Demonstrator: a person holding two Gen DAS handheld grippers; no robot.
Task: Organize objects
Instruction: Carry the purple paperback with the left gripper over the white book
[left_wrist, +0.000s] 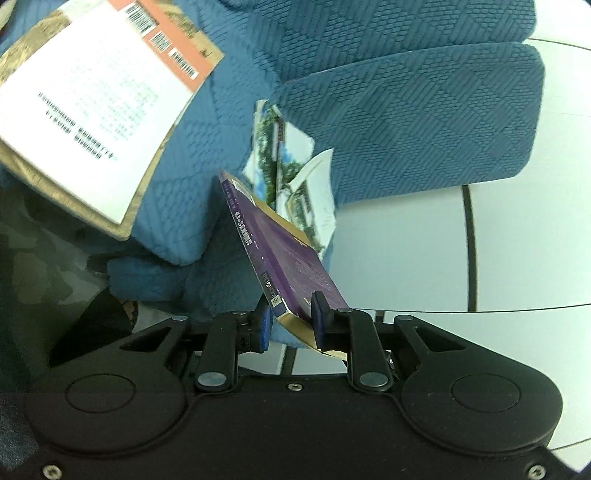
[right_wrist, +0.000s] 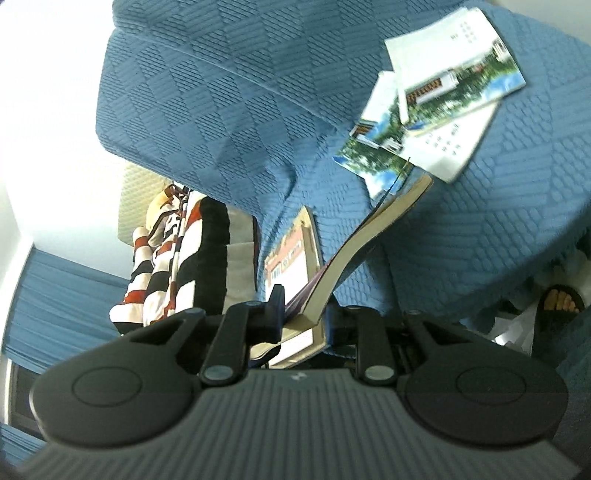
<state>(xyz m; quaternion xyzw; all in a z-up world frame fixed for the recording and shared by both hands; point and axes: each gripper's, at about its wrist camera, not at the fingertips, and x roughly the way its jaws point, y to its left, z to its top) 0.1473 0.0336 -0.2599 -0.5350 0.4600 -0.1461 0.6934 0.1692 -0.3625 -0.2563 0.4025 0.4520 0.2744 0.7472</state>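
Two books (left_wrist: 280, 258), three leaflets (right_wrist: 454, 77), two cushions (left_wrist: 406, 122).

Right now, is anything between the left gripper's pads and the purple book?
No. The left gripper is clamped straight onto the purple book at its near corner, nothing between pads and cover. The pamphlets lie beyond it on the blue sofa.

I can read nothing: print on the purple book's spine (left_wrist: 255, 236) and the barcoded cover (left_wrist: 92, 110) beside it blurs.

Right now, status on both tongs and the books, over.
Left tongs clamped on purple book. Right tongs clamped on a book, cover hanging open. Loose booklets on blue sofa. Nothing blocking.
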